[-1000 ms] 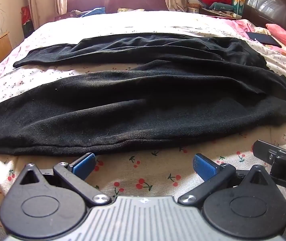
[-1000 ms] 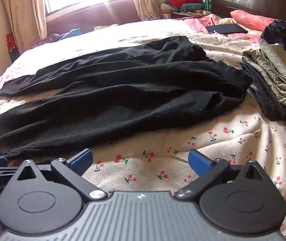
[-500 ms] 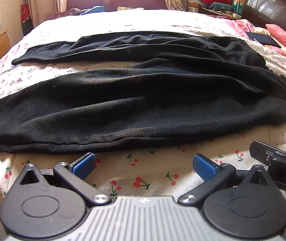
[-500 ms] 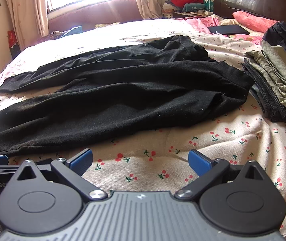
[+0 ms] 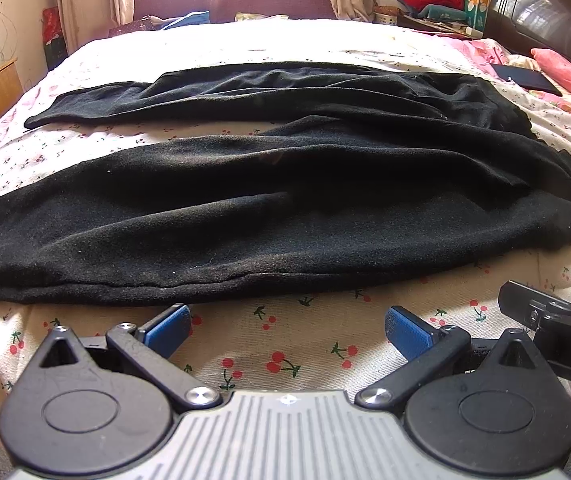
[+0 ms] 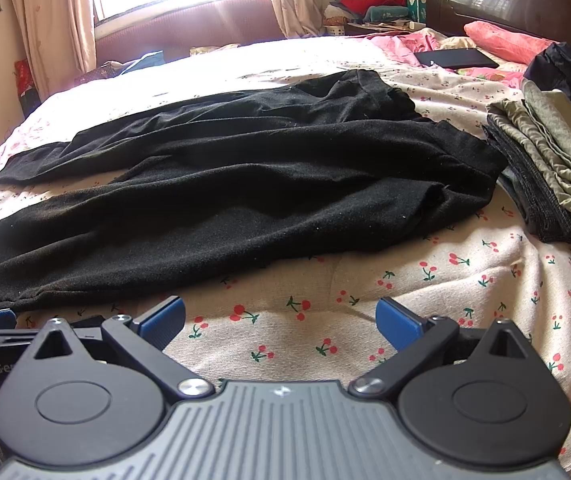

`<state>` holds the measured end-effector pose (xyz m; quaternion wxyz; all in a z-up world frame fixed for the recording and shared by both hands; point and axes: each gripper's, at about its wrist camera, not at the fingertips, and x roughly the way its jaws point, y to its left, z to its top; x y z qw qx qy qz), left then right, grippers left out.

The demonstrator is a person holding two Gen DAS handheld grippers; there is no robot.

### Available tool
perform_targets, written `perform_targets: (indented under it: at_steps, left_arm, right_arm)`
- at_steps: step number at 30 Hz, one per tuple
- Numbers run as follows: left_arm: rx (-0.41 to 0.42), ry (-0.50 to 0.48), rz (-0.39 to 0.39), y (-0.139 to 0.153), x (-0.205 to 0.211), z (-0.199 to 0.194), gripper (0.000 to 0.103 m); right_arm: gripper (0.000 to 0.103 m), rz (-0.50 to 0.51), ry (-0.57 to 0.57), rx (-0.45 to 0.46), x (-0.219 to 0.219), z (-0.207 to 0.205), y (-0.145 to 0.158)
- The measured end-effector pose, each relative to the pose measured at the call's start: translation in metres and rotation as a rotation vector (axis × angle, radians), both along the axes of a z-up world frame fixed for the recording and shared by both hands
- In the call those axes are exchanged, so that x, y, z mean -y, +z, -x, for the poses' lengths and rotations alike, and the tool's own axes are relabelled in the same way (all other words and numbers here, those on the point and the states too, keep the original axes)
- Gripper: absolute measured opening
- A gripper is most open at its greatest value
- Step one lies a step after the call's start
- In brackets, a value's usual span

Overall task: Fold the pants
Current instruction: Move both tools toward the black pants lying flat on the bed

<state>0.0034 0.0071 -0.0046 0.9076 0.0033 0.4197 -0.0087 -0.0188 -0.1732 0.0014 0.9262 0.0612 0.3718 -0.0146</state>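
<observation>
Both hand-held grippers hover with fingers spread wide, gripping nothing, just short of the black fleece pants.

Left hand-held gripper and right hand-held gripper sit side by side above the cherry-print bedsheet, blue pads apart, near the garment's closest hem but not touching it. Black fleece pants lie spread flat across the bed, legs pointing left, waistband to the right. Just beside the waistband rests a stack of folded olive and grey clothes. Farther back lie a dark flat tablet and a pink pillow.
</observation>
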Motion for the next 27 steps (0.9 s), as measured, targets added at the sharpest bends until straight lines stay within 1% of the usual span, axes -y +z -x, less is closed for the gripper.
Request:
perform_targets:
  at_steps: [11, 18, 23, 27]
  left_arm:
    - [0.000, 0.001, -0.001, 0.000, -0.001, 0.000, 0.103]
    - [-0.014, 0.018, 0.021, -0.003, -0.004, 0.000, 0.103]
    - [-0.045, 0.017, 0.011, -0.008, -0.001, 0.001, 0.103]
    - [-0.075, 0.025, 0.048, -0.011, -0.004, 0.000, 0.103]
  right_arm:
    - [0.100, 0.002, 0.000, -0.002, 0.000, -0.001, 0.000]
    - [0.100, 0.002, 0.001, -0.001, 0.000, 0.000, 0.000]
    - [0.100, 0.003, 0.005, -0.002, -0.001, -0.001, -0.001]
    - [0.100, -0.001, 0.005, -0.004, 0.000, -0.001, -0.001]
